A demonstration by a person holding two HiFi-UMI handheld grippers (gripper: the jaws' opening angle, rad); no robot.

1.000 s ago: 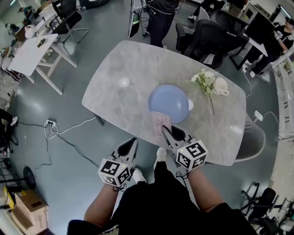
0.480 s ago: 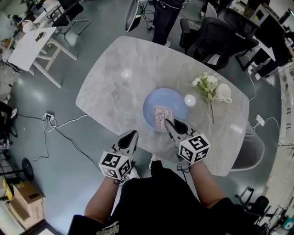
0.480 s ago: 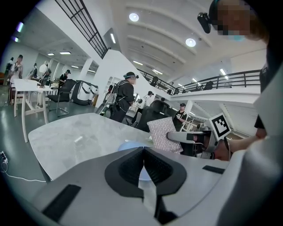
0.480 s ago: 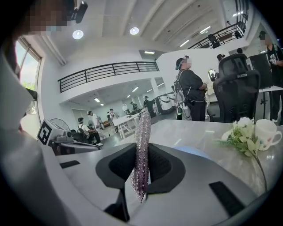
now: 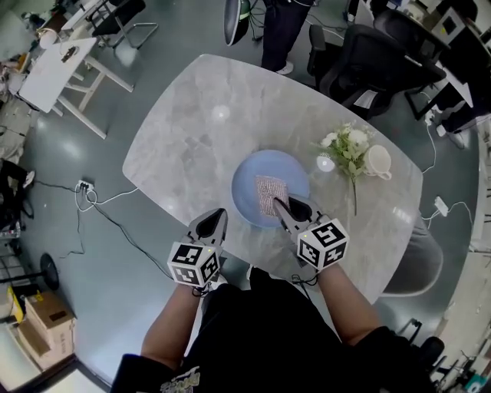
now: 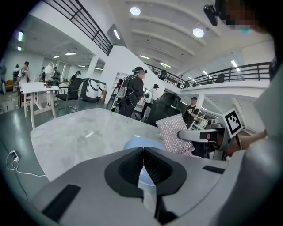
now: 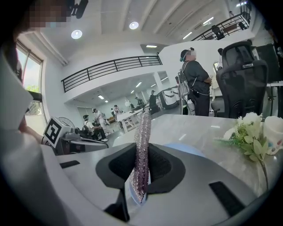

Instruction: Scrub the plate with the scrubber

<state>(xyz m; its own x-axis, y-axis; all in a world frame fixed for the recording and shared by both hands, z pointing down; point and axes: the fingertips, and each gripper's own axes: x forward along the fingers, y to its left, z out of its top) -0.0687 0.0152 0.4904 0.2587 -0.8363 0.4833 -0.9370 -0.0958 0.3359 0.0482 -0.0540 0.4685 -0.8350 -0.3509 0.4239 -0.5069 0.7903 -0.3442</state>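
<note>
A light blue plate (image 5: 253, 184) lies near the front edge of the grey marble table (image 5: 199, 138). My right gripper (image 5: 282, 207) is shut on a sparkly silver-pink scrubber (image 5: 270, 195), which hangs over the plate's middle. The right gripper view has the scrubber (image 7: 142, 145) standing edge-on between the jaws, with the plate (image 7: 194, 150) just beyond. My left gripper (image 5: 212, 223) is shut and empty at the table's front edge, left of the plate. From the left gripper view the plate (image 6: 141, 143) shows past the jaws, and the scrubber (image 6: 176, 134) is at the right.
A white cup (image 5: 377, 162) and a sprig of white flowers (image 5: 345, 150) sit to the plate's right. Office chairs (image 5: 376, 54) and a standing person (image 5: 284, 23) are behind the table. A white side table (image 5: 54, 69) stands far left, and cables (image 5: 92, 203) lie on the floor.
Both grippers have moved forward toward the table. The scrubber went from the plate's near rim to over its middle.
</note>
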